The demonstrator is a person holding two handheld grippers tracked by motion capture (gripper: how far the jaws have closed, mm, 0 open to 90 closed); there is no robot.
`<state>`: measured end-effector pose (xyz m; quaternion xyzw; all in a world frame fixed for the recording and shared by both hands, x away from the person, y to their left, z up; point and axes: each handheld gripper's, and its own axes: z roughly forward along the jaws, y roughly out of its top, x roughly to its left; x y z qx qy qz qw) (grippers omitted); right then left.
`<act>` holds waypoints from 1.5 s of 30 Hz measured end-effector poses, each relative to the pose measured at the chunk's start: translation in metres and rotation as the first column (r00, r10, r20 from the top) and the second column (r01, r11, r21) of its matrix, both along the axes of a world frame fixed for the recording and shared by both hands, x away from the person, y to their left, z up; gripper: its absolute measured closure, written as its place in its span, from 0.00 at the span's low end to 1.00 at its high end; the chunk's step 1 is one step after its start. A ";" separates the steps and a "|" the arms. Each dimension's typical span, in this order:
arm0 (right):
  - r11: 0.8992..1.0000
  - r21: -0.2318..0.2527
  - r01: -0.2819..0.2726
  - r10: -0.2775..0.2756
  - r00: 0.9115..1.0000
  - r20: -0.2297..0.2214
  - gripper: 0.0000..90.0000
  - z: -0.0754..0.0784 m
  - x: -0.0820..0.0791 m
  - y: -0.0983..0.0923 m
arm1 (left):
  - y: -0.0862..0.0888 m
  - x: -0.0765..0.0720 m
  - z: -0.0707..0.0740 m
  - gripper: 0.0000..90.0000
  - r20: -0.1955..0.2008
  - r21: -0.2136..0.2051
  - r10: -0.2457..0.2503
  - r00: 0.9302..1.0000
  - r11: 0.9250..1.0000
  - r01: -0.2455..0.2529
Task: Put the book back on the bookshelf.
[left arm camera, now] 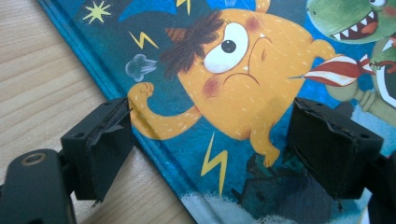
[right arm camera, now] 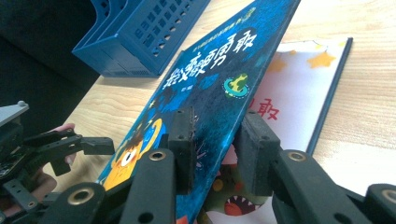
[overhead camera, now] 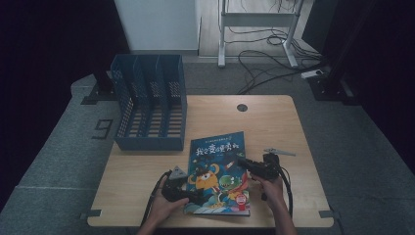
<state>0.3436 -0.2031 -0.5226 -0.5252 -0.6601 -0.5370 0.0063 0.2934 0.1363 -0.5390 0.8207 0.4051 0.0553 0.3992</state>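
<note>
A children's book [overhead camera: 218,171] with a blue cover and an orange monster lies near the table's front edge. My right gripper [right arm camera: 219,116] is shut on the right edge of its front cover [right arm camera: 219,60]. The cover is tilted up, so a white inner page [right arm camera: 299,93] shows beneath it. In the high view this gripper [overhead camera: 244,164] sits at the book's right side. My left gripper [left arm camera: 210,149] is open and wide, straddling the book's left spine edge. One of its jaws is over the wood, the other over the cover [left arm camera: 224,70]. It also appears at the left in the right gripper view [right arm camera: 88,144].
A blue slotted file rack [overhead camera: 149,105] stands at the table's back left, also seen in the right gripper view [right arm camera: 140,32]. A round cable hole [overhead camera: 242,107] sits near the far edge of the wooden table [overhead camera: 274,122]. Cables lie on the floor beyond.
</note>
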 end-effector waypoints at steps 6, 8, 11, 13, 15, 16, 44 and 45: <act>1.000 0.001 -0.004 0.004 1.000 0.021 0.77 0.006 -0.002 -0.001 | -0.002 -0.003 0.002 0.16 0.018 0.001 0.003 1.000 1.000 -0.003; 1.000 -0.006 -0.003 0.003 1.000 0.030 0.77 0.009 -0.004 -0.003 | -0.003 -0.004 0.002 0.16 0.017 -0.002 -0.006 1.000 1.000 0.006; 1.000 -0.007 -0.001 0.001 0.999 0.034 0.77 0.011 -0.006 -0.005 | -0.004 -0.004 0.002 0.16 0.017 0.003 -0.011 1.000 1.000 0.011; 1.000 -0.004 0.004 -0.003 0.999 0.032 0.77 0.013 -0.007 -0.007 | -0.004 -0.004 0.002 0.16 0.016 0.004 -0.013 1.000 1.000 0.013; 1.000 -0.013 0.016 -0.016 0.999 0.035 0.78 0.016 -0.009 -0.010 | -0.005 -0.004 0.001 0.17 0.014 0.008 -0.011 1.000 1.000 0.011; 1.000 -0.022 0.022 -0.021 0.999 0.040 0.77 0.019 -0.011 -0.012 | -0.006 -0.004 0.001 0.17 0.013 0.005 -0.013 1.000 1.000 0.013; 0.999 0.032 -0.019 0.018 0.999 0.042 0.79 0.009 -0.005 -0.003 | -0.013 -0.019 0.005 0.16 0.023 0.026 -0.057 0.998 0.998 0.056; 0.999 0.032 -0.019 0.018 0.999 0.042 0.79 0.009 -0.005 -0.003 | -0.013 -0.019 0.005 0.16 0.023 0.026 -0.057 0.998 0.998 0.056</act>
